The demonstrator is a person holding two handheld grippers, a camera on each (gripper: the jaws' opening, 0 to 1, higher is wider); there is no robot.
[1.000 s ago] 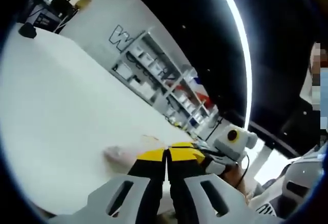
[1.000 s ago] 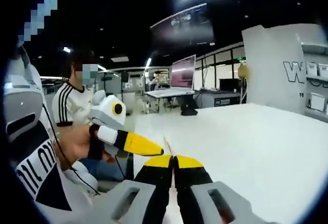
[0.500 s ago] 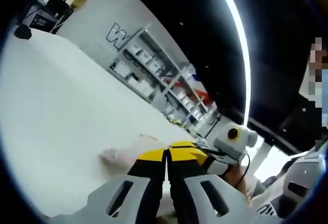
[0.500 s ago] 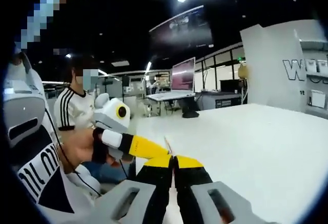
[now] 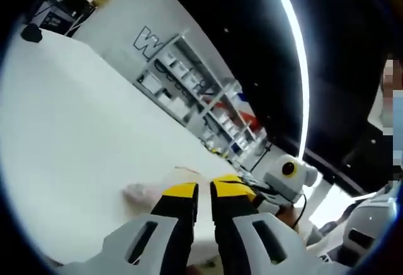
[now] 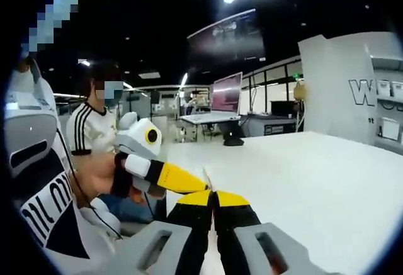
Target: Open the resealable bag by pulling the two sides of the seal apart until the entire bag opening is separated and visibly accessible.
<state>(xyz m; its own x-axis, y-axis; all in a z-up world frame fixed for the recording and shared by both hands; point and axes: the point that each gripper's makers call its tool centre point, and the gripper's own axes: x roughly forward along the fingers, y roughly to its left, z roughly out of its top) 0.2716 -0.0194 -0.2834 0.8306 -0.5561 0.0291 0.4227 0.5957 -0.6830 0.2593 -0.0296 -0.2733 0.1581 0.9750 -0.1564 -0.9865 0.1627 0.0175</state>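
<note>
Left tongs (image 5: 204,190): yellow-tipped jaws slightly spread, a narrow gap between them, the clear resealable bag (image 5: 157,190) lying just beyond on the white counter (image 5: 75,130). Right tongs (image 6: 213,196): jaws pressed together on the bag's thin edge (image 6: 206,177), the left tongs meeting it from the left.

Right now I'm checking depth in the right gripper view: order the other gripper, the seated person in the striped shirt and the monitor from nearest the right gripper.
1. Left gripper, touching-close, left.
2. Seated person, left, behind.
3. Monitor, far centre.
</note>
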